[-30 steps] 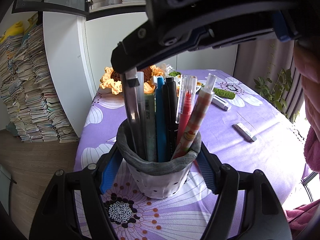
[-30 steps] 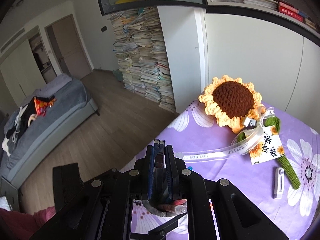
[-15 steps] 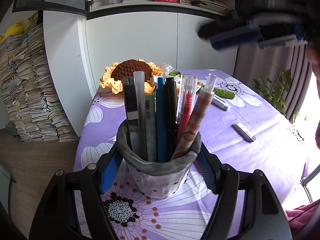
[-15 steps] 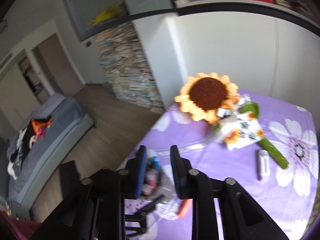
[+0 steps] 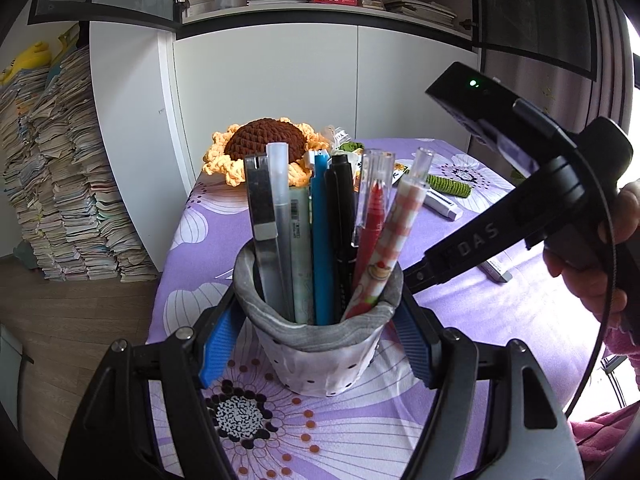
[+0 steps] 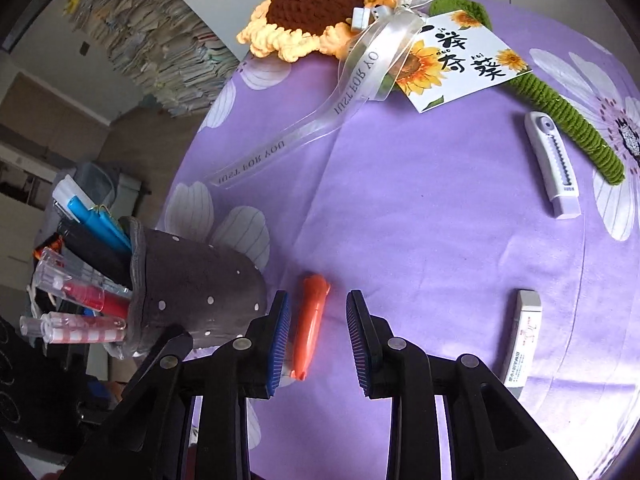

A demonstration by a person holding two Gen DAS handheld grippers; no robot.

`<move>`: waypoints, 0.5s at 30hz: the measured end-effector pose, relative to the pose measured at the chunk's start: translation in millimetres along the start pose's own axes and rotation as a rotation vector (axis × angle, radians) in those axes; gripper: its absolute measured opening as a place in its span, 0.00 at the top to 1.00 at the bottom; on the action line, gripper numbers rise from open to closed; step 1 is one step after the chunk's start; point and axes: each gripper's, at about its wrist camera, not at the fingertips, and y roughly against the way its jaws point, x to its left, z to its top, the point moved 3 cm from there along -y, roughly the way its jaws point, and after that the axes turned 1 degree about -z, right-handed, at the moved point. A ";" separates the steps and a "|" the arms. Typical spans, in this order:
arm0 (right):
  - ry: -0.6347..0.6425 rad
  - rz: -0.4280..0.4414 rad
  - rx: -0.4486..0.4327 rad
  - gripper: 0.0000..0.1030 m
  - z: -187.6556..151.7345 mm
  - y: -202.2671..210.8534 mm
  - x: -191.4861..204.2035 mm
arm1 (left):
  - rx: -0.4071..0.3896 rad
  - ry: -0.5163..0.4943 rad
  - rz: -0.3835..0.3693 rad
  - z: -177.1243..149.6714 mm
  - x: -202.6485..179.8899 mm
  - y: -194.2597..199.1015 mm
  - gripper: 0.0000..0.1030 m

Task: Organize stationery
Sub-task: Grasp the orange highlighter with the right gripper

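A grey dotted fabric pen holder (image 5: 320, 344) stands on the purple flowered tablecloth (image 5: 460, 312), holding several pens (image 5: 320, 220) upright. My left gripper (image 5: 318, 336) is shut on it, a blue pad pressing each side. In the right wrist view the holder (image 6: 200, 284) shows at the lower left. My right gripper (image 6: 318, 308) points down at the table, open. An orange pen (image 6: 310, 328) lies on the cloth between its blue pads (image 6: 280, 332), touching neither. A hand (image 5: 592, 280) holds the right gripper's black body (image 5: 500, 228) just right of the holder.
A white utility knife (image 6: 552, 164) and a white eraser-like stick (image 6: 522, 340) lie to the right. A crocheted sunflower (image 6: 320, 4) with green stem (image 6: 568, 120), card (image 6: 456, 60) and ribbon (image 6: 352, 92) lies at the far side. White cabinets (image 5: 260, 80) and paper stacks (image 5: 68, 184) stand beyond the table's left edge.
My right gripper let go of a grey pen in the holder, opened, swung right and dropped, tilting down over the orange pen. The left gripper and holder stayed still.
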 end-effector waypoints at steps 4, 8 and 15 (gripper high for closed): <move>0.019 -0.028 0.010 0.70 0.5 -9.3 4.8 | -0.002 0.006 0.030 -0.5 4.1 0.7 0.32; 0.041 -0.059 0.016 0.70 -1.1 -15.6 8.3 | -0.004 0.028 0.053 -1.7 13.2 1.5 0.32; 0.076 -0.098 0.010 0.70 -0.2 -18.7 15.3 | -0.012 0.045 0.090 -3.2 22.4 1.7 0.32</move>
